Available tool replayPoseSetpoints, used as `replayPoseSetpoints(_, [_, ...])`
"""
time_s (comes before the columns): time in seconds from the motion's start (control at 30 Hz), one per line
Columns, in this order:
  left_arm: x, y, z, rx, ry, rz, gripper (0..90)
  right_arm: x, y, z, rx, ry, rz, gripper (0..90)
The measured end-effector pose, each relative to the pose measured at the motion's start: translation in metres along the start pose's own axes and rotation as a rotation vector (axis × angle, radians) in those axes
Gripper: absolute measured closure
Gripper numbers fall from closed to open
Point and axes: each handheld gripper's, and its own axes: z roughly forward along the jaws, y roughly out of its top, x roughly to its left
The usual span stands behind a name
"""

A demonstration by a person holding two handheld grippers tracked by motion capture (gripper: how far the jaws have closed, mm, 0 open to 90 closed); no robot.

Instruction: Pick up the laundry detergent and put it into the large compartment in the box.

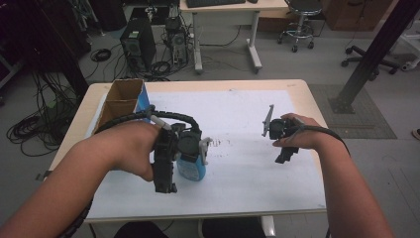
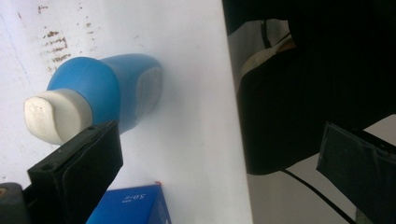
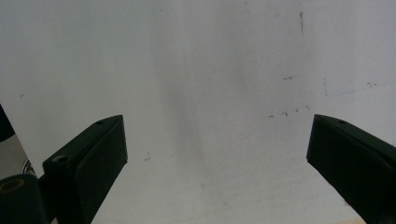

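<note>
The left gripper [image 2: 219, 154] hangs with jaws wide apart beside a blue bottle [image 2: 112, 88] with a white cap [image 2: 53, 114]. The right gripper [image 3: 217, 154], also spread, hovers over white paper [image 3: 196, 60].

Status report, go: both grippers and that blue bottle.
Left gripper open beside the blue bottle, not clamped. Right gripper open, empty, over the white sheet. Bottle upright, white cap on. Blue box close by.

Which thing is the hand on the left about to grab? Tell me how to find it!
Look at the white sheet covering the table, then go to the left gripper near its front. Right beside it stands a blue bottle with a white cap. The cardboard box behind is brown and open; only the bottle is rounded and blue.
</note>
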Motion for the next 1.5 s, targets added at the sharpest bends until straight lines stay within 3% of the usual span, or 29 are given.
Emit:
replayPoseSetpoints(0.77, [-0.001, -0.002, -0.002, 0.0, 0.005, 0.034, 0.4, 0.007, -0.001, -0.001, -0.007, -0.01, 0.011, 5.0])
replayPoseSetpoints(1.5, [0.028, 0.003, -0.02, -0.006, 0.04, 0.072, 0.4, 0.01, -0.005, -0.001, -0.026, -0.015, 0.03, 5.2])
